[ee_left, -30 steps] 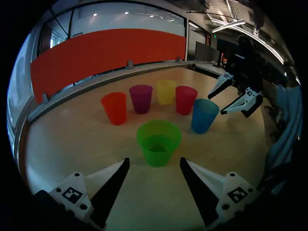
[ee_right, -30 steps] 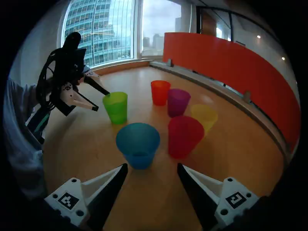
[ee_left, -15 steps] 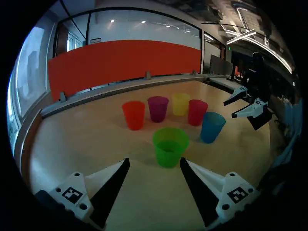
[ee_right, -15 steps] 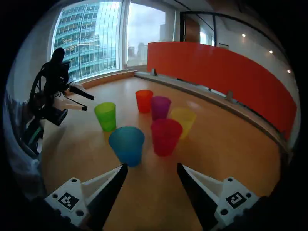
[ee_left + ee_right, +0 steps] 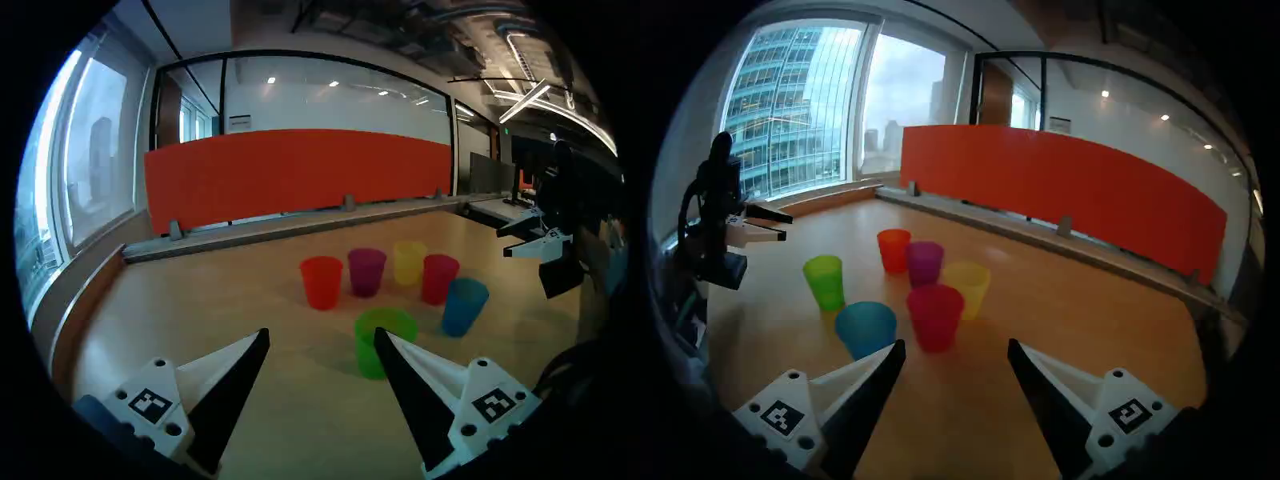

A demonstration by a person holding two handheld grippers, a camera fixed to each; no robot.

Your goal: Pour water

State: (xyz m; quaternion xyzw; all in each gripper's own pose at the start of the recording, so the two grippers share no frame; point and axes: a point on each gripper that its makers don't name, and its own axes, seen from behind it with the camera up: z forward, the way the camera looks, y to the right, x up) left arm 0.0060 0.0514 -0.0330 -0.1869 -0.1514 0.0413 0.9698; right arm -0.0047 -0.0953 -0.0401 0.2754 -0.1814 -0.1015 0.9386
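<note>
Several plastic cups stand upright in a cluster on the wooden table (image 5: pixel 200 320): orange (image 5: pixel 322 282), purple (image 5: pixel 366 271), yellow (image 5: pixel 409 262), red (image 5: pixel 440 278), blue (image 5: pixel 464 306) and green (image 5: pixel 376 342). My left gripper (image 5: pixel 320 332) is open and empty, held back from the green cup, whose right side its right finger hides. My right gripper (image 5: pixel 954 344) is open and empty, short of the blue cup (image 5: pixel 865 328) and the red cup (image 5: pixel 934 317). The green cup (image 5: pixel 825 282) stands left of them. Each gripper appears far off in the other's view: right gripper (image 5: pixel 536 240), left gripper (image 5: pixel 760 224).
An orange partition (image 5: pixel 296 172) runs along the table's far edge, with a raised ledge (image 5: pixel 264 232) in front of it. Tall windows (image 5: pixel 792 104) look out on city buildings. Bare table (image 5: pixel 1088 312) lies right of the cups.
Both grippers have drawn back and risen away from the cups, which now look smaller and farther off. Both stay open. The cups have not moved.
</note>
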